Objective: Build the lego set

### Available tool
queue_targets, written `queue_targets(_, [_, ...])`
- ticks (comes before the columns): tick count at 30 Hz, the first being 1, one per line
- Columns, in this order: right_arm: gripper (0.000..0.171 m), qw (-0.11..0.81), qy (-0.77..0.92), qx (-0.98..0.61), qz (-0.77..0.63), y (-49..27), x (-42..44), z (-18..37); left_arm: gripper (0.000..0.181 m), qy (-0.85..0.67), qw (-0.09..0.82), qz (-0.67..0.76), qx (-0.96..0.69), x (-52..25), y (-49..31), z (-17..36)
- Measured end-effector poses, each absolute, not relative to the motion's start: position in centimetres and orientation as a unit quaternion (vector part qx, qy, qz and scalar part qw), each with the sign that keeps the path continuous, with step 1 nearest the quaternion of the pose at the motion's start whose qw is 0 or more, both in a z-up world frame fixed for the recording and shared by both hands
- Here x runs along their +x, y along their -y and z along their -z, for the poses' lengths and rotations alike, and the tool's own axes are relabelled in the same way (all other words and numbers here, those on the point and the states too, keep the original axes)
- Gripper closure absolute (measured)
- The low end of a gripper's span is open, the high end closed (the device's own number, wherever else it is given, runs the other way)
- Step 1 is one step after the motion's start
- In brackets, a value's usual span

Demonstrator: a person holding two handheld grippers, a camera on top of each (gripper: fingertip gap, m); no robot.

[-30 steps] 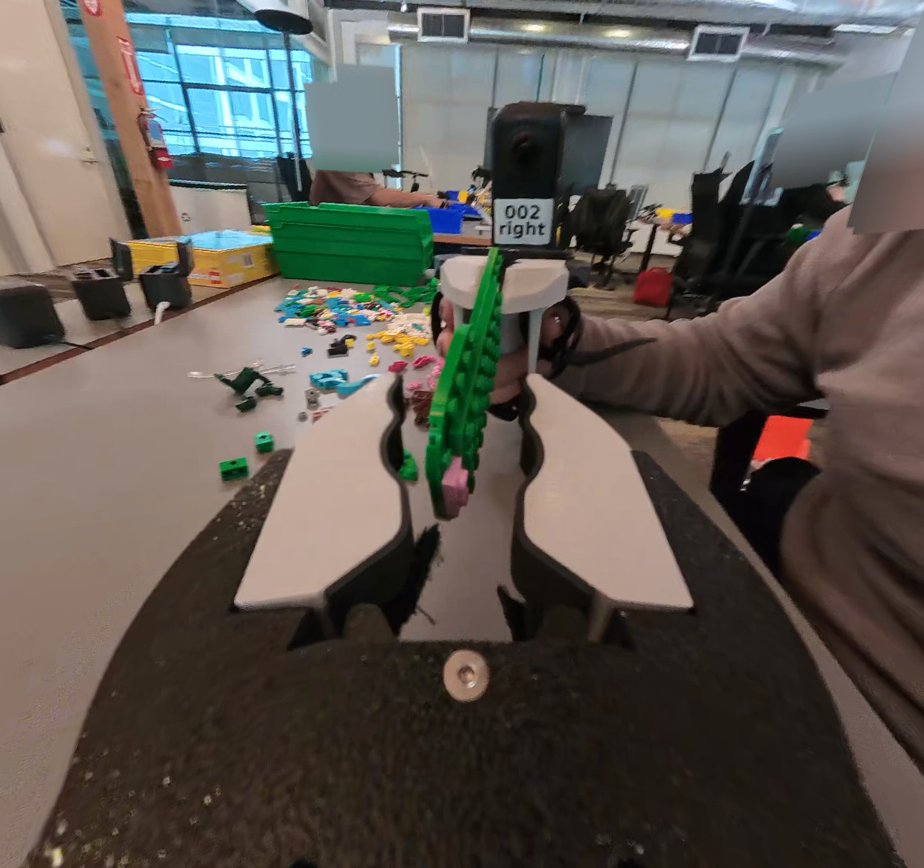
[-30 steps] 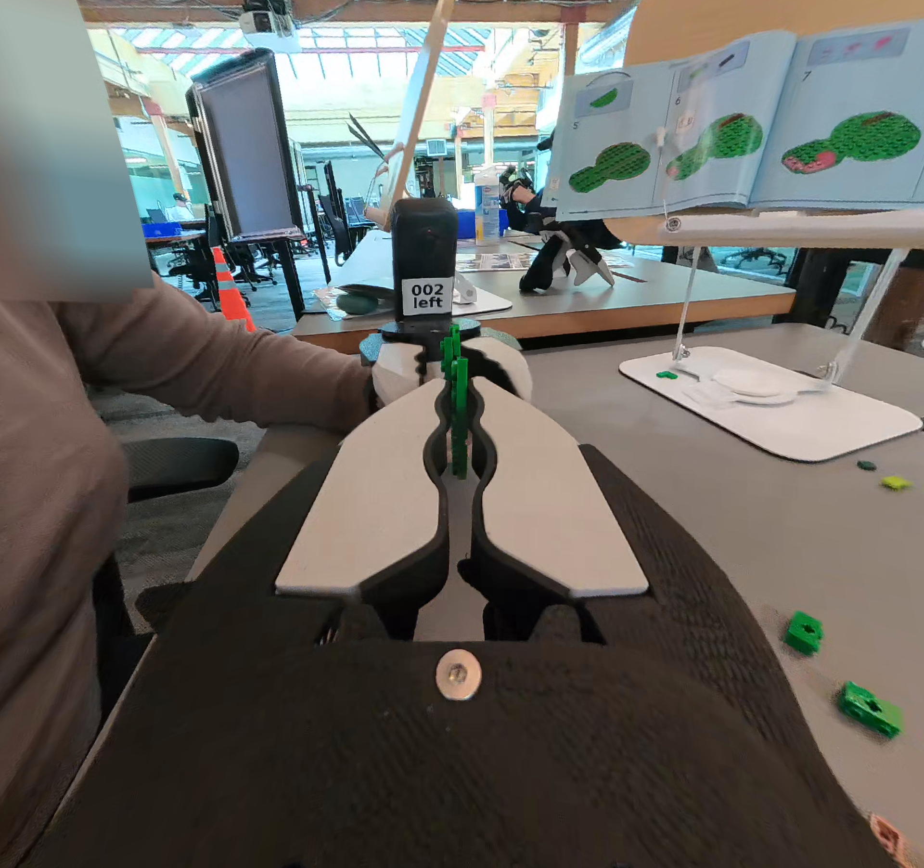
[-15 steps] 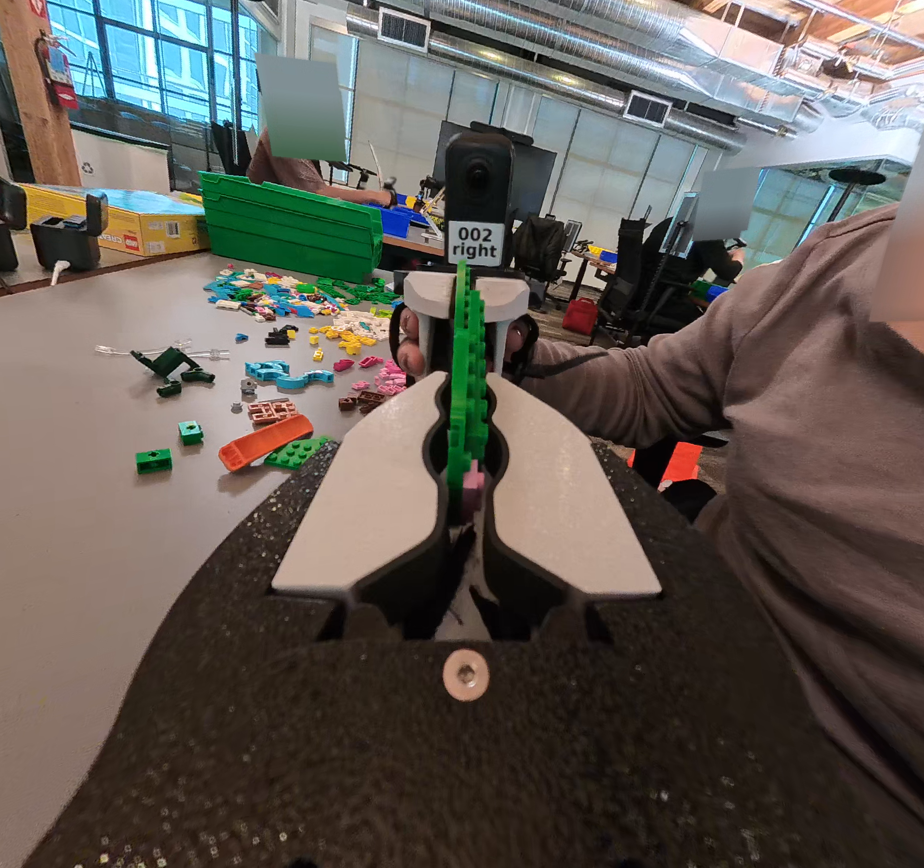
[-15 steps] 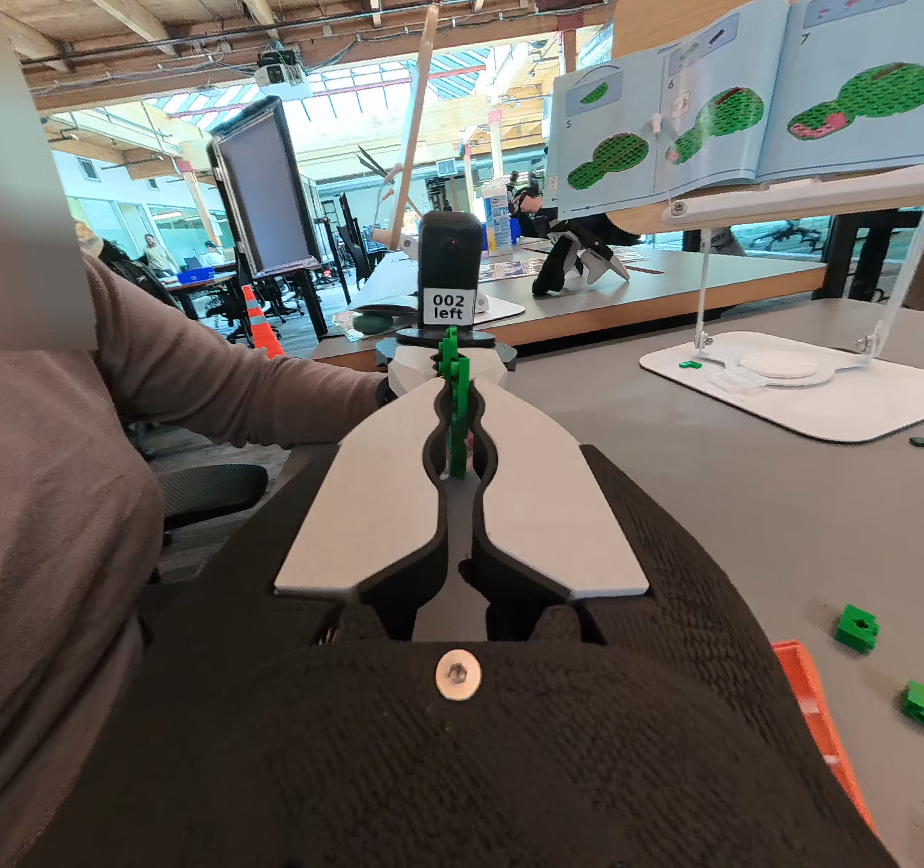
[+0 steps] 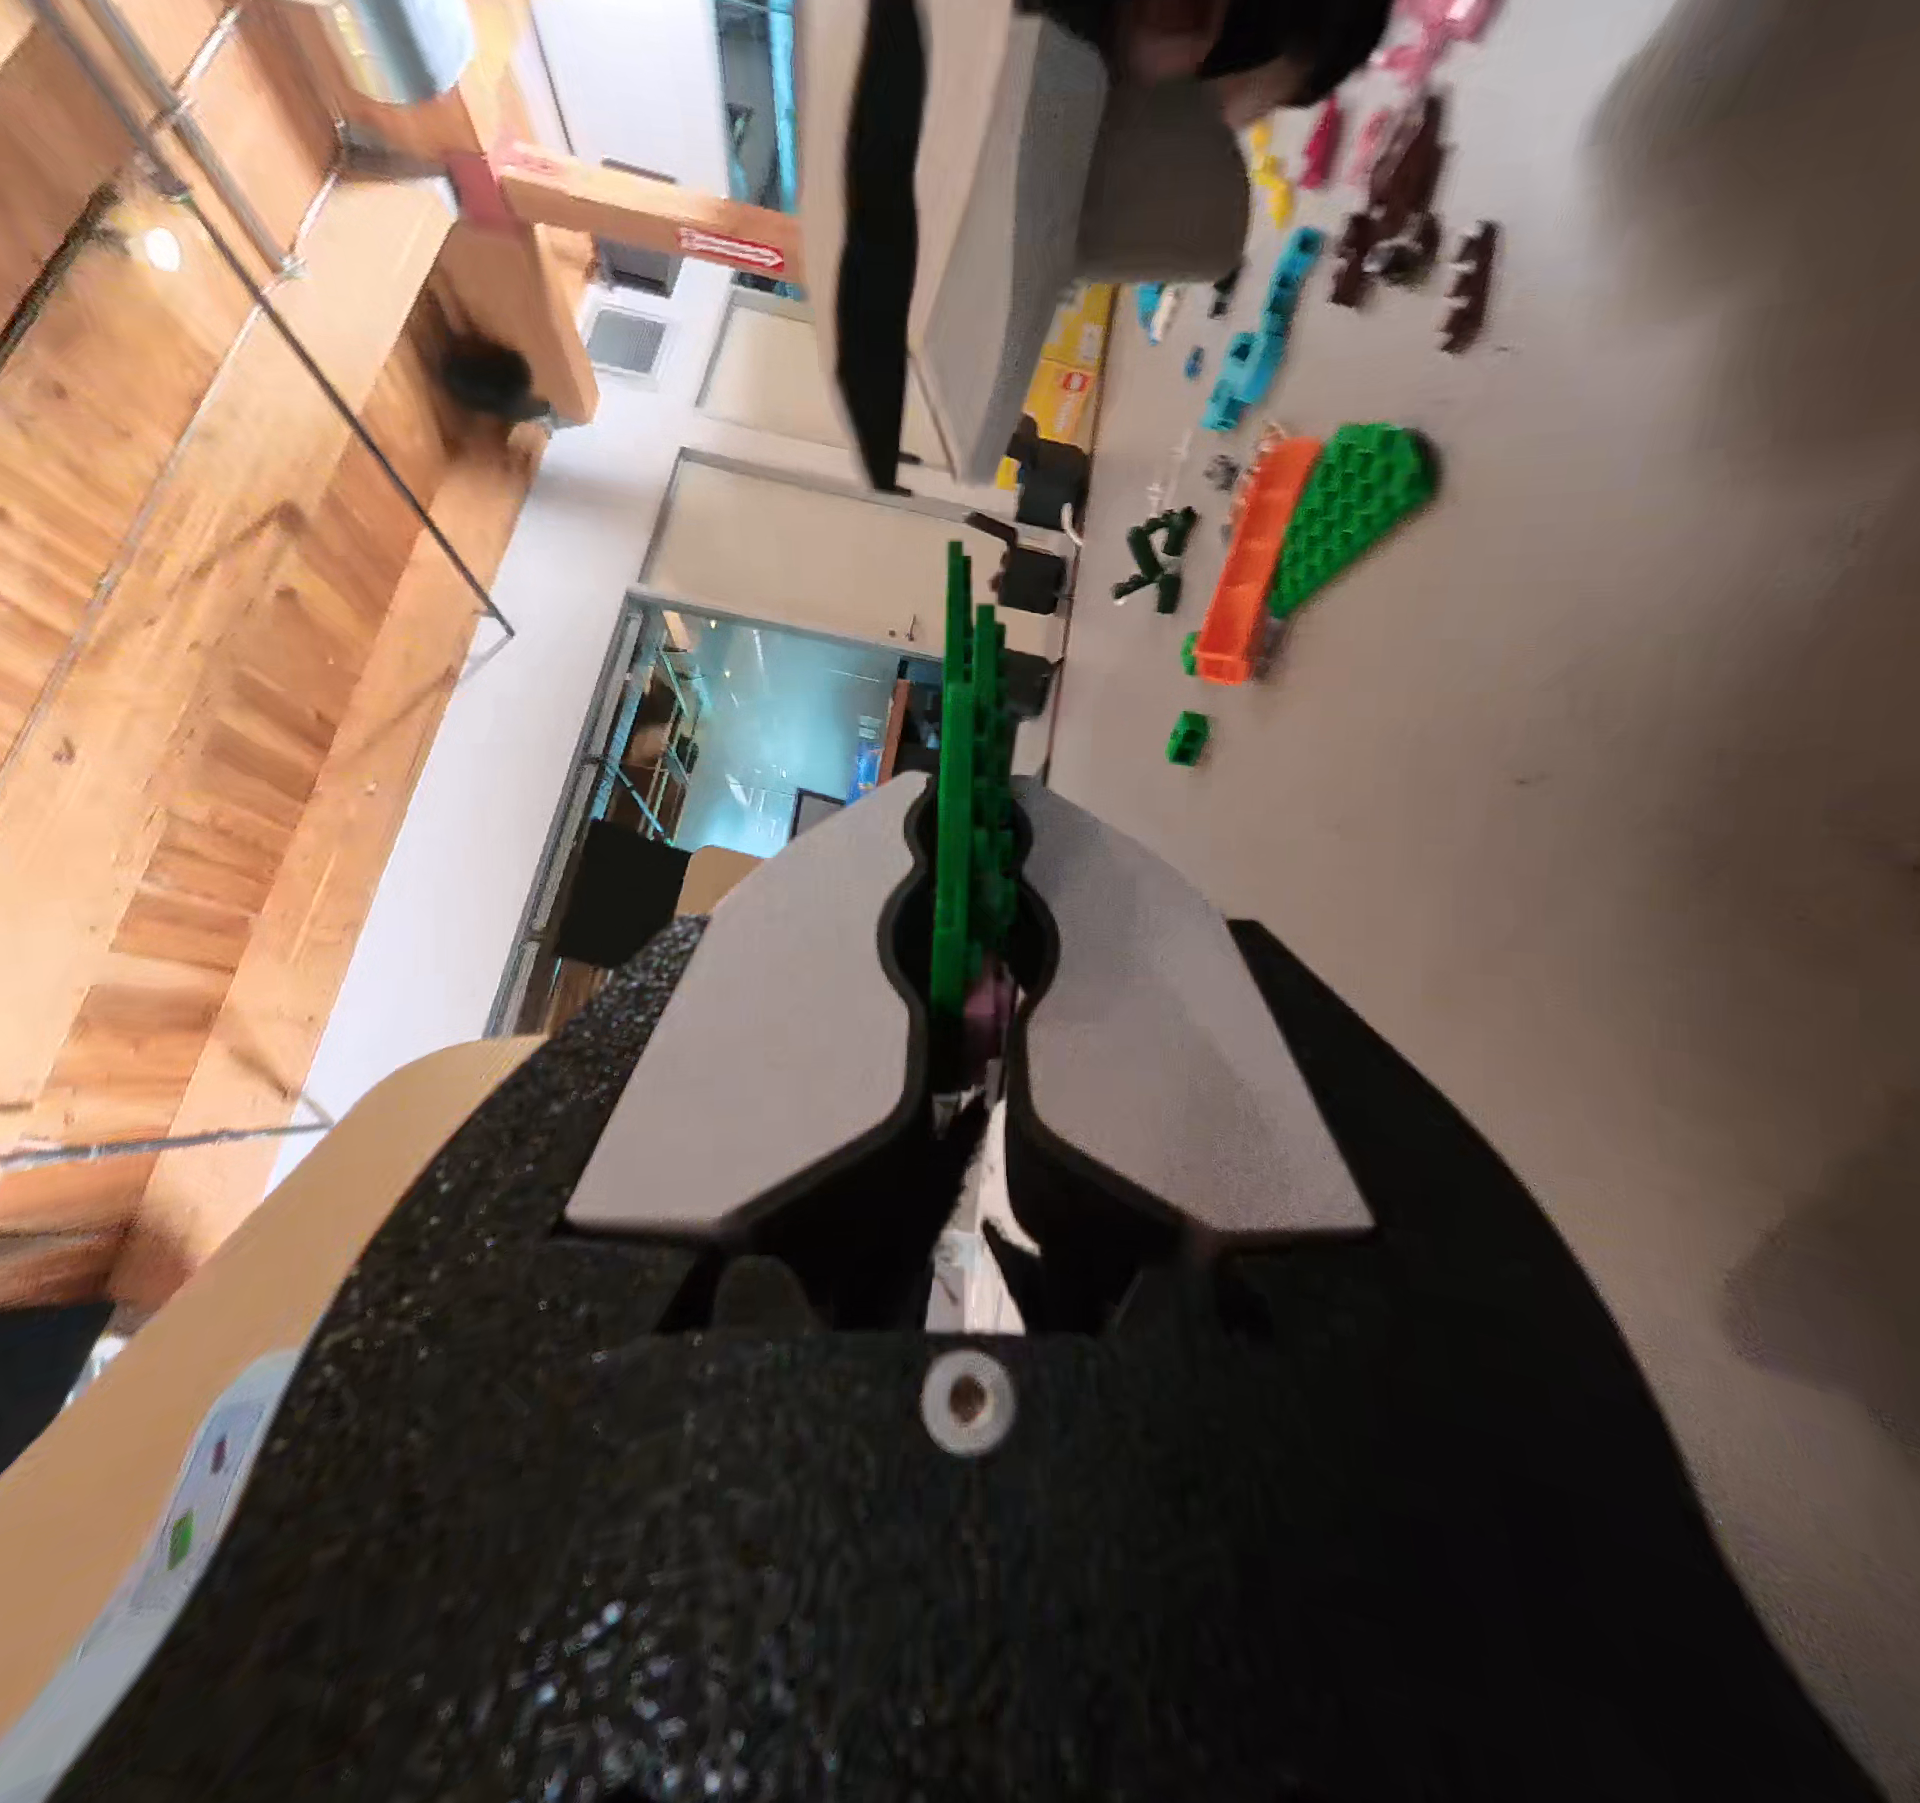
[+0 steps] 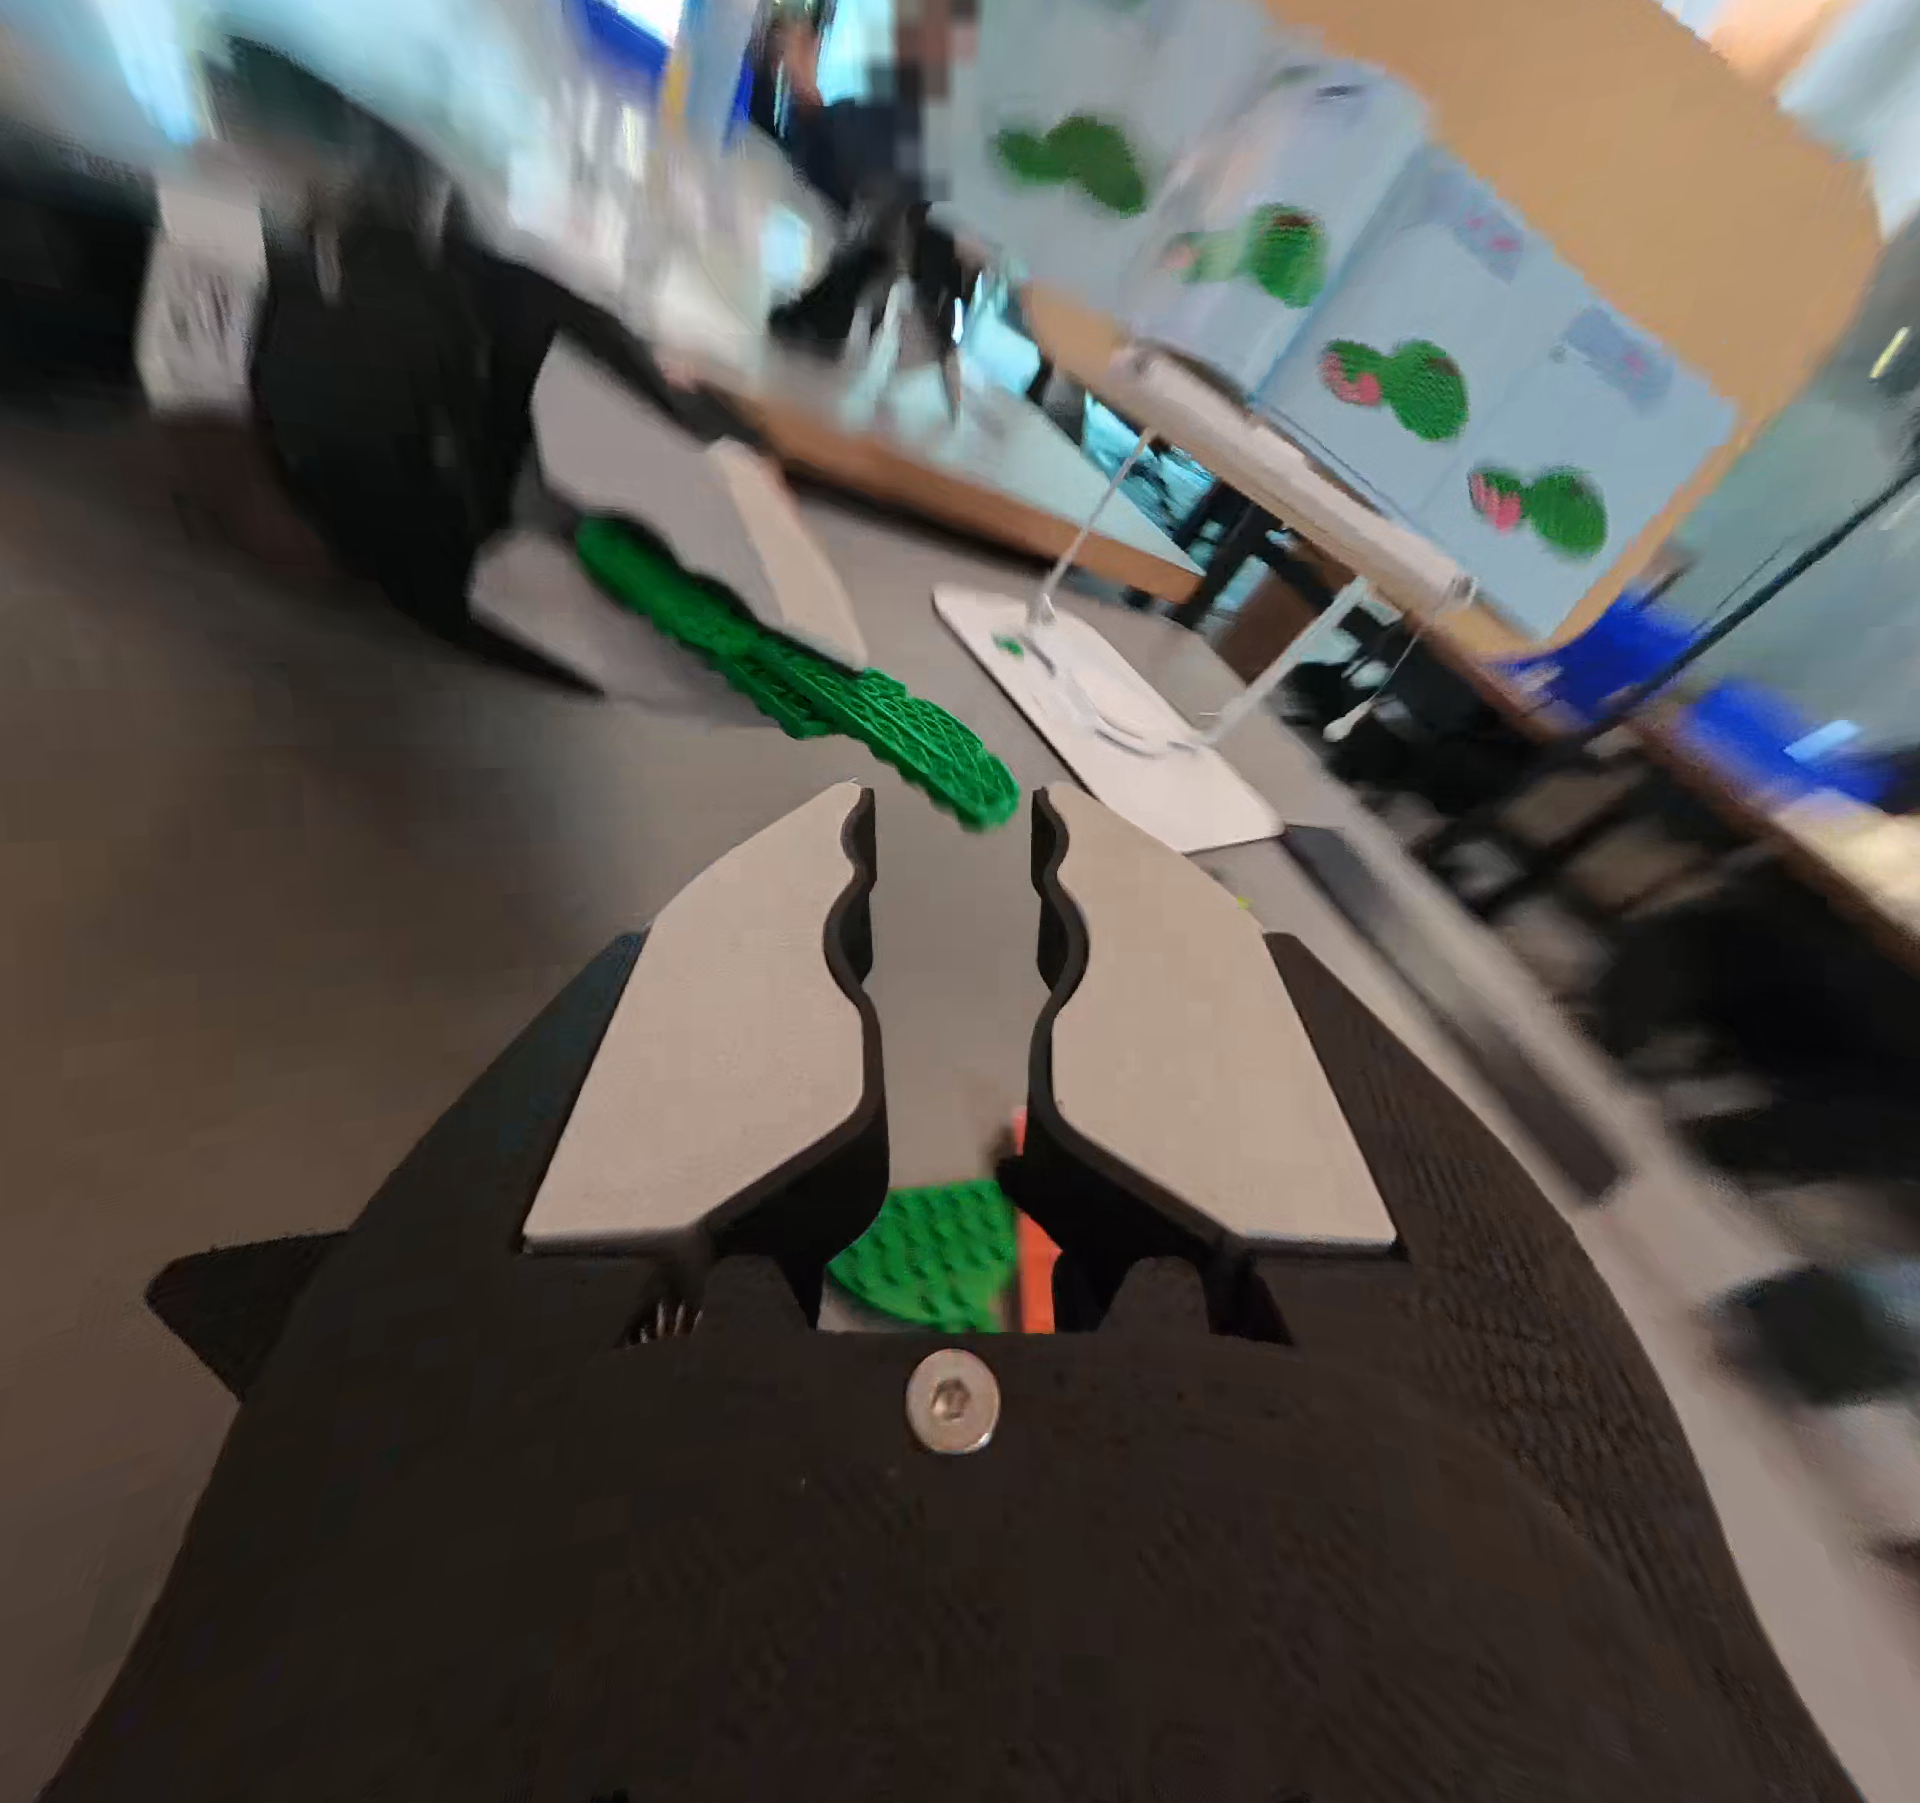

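Observation:
My left gripper (image 5: 971, 803) is shut on a green plate assembly (image 5: 971, 704), seen edge-on and sticking out past the fingertips. A pink piece (image 5: 985, 1010) sits on it deep between the fingers. The view is rolled on its side. My right gripper (image 6: 948, 803) is open and empty, just short of the far end of the same green assembly (image 6: 831, 688). The left gripper's fingers (image 6: 790, 558) hold that assembly above the table. The right gripper's fingers (image 5: 997, 226) show at the top of the left wrist view.
A loose green plate (image 5: 1351, 517), an orange piece (image 5: 1252, 558) and a small green brick (image 5: 1188, 738) lie on the grey table (image 5: 1558, 818), with more coloured bricks (image 5: 1257, 361) beyond. An open instruction booklet (image 6: 1351, 299) stands on a white stand (image 6: 1132, 725).
My left gripper closed on the green assembly while the right still held it. The right gripper has since opened, let go and drawn back. The left gripper has rolled sideways with the assembly.

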State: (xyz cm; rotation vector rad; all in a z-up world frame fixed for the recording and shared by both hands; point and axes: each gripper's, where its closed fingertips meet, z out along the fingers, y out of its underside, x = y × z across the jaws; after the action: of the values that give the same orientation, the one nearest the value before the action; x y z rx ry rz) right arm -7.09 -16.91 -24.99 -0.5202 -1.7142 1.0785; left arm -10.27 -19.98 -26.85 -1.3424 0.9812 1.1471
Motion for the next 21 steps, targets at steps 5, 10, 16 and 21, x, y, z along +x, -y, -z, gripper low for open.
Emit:
queue_targets(5, [0.145,0.532,0.752,-0.168,-0.351,17.7,-7.5,27.1,0.172,-0.408,0.498,-0.48,-0.596,-11.3,19.5,28.5])
queue_targets(10, [0.144,0.489,0.746,-0.235,-0.386,15.7,-7.5,27.0,0.172,-0.371,0.479,-0.535,-0.588,-12.5,19.4,27.7])
queue_targets(16, [0.138,0.215,0.633,-0.441,-0.599,17.6,-8.3,26.0,0.172,-0.345,0.451,-0.6,-0.564,-13.0,19.3,26.5])
queue_targets(21, [0.143,0.071,0.528,-0.534,-0.656,19.0,-9.9,26.7,0.172,-0.334,0.432,-0.617,-0.566,-13.6,19.3,26.4])
